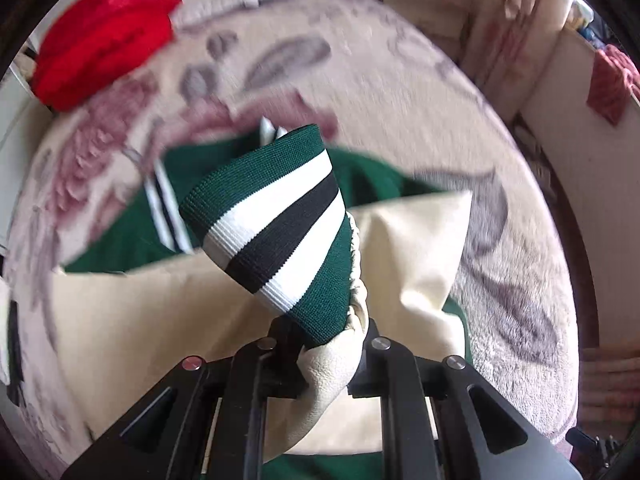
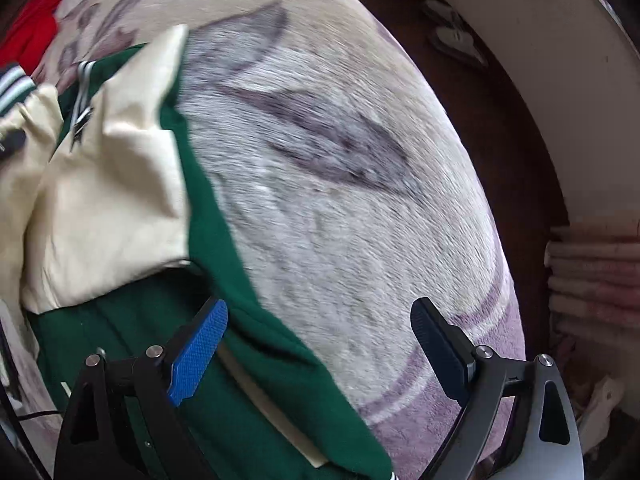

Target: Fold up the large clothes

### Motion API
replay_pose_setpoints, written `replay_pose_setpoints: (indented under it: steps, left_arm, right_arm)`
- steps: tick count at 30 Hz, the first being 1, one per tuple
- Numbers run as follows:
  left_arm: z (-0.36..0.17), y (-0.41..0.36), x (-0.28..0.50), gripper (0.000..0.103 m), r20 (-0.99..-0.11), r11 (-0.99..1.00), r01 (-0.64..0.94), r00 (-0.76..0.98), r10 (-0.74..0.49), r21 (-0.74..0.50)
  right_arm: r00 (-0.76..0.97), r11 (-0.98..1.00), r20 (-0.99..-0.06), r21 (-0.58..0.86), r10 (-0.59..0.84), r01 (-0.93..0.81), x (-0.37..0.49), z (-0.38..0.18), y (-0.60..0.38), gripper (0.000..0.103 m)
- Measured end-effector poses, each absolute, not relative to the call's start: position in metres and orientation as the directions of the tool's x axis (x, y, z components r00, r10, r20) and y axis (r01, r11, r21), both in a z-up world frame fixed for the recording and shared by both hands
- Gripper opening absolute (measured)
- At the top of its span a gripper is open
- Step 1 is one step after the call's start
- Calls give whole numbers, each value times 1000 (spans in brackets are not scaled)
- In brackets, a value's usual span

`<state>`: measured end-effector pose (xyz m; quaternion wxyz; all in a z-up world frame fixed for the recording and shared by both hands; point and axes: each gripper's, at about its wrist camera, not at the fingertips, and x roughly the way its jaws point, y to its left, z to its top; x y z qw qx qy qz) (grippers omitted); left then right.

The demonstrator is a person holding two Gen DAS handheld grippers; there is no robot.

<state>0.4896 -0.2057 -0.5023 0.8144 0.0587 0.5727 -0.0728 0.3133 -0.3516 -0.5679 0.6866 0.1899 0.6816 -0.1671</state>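
A green varsity jacket [image 2: 224, 360] with cream sleeves lies on a fleece blanket [image 2: 340, 200] covering a bed. My left gripper [image 1: 326, 354] is shut on the end of one cream sleeve [image 1: 328, 372], and its green, white and black striped cuff [image 1: 276, 220] stands up in front of the camera. Below it, the other cream sleeve [image 1: 416, 240] lies folded across the green body [image 1: 372, 180]. My right gripper [image 2: 320, 344] hangs open over the jacket's right edge, with nothing between its blue pads [image 2: 198, 348]. The held cuff [image 2: 14, 82] shows at the far left of the right wrist view.
A red garment [image 1: 104, 36] lies bunched at the far left corner of the bed. A stack of folded pink towels [image 2: 596, 272] stands beside the bed on the right. White furniture [image 2: 540, 80] and a dark floor strip [image 2: 492, 100] border the bed's right side.
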Motion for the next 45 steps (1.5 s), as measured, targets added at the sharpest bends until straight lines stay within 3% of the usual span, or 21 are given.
replay_pose_setpoints:
  steps: [1,3,5,9,12,14,19,22,23,24,26,31,37,38,40,43,45]
  left_arm:
    - [-509,-209,489,13,-946,983,183,321,-51,10]
    - [-516,-208,490,29,-953,982,187,298,-53,4]
    - [-521,-210,492,95,-964,975,210,239,-116,-66]
    - [-509,-195,491,96,-951,954,207,179,-254,-216]
    - [-494,-165,483,96,-948,960,190,202,-244,-207]
    - [-487,-127,478,96,-956,979,144,235,-178,-147]
    - [-514,-10,477,96,-958,985,-17,229,171,171]
    - [-543,50,482,96,-953,964,-128,166,253,233]
    - [-549,63,483,96,-952,959,-149,155,262,240]
    - [-557,74,485,96,-947,952,-163,149,284,260]
    - [-568,83,488,97,-945,948,-164,141,296,272]
    - [-583,71,499,103,-959,967,-123,152,240,223]
    - [-569,50,507,103,-952,964,-68,150,265,258]
    - [-558,46,509,103,-952,966,-65,164,257,250]
    - [-544,37,518,103,-943,963,-53,192,271,266]
    - [-542,24,551,103,-922,946,-26,214,322,324]
    - [-551,15,578,103,-950,966,-20,179,257,258]
  right_arm:
    - [17,862,-998,61,61,502,311,-571,-357,94]
    - [32,827,-985,159,169,540,309,-578,-371,94]
    - [69,772,-955,274,288,573,312,-583,-383,94]
    - [152,688,-895,423,420,590,332,-581,-392,94]
    - [225,625,-838,526,497,577,361,-577,-392,94]
    - [251,616,-811,570,528,543,390,-574,-383,94]
    - [229,659,-791,603,568,450,456,-578,-342,95]
    - [154,732,-805,587,573,346,497,-590,-299,91]
    - [125,752,-812,577,570,320,503,-594,-287,75]
    - [94,786,-837,540,539,300,505,-598,-276,48]
    - [89,836,-873,486,480,254,509,-598,-258,11]
    - [165,893,-939,339,302,296,504,-587,-269,9]
    - [20,897,-955,284,295,340,518,-597,-274,12]
    - [8,889,-950,294,311,351,520,-586,-274,18]
    - [29,892,-955,286,295,349,522,-560,-274,19]
    - [143,917,-962,265,232,297,537,-512,-256,43]
    - [191,933,-959,254,209,256,561,-498,-231,52]
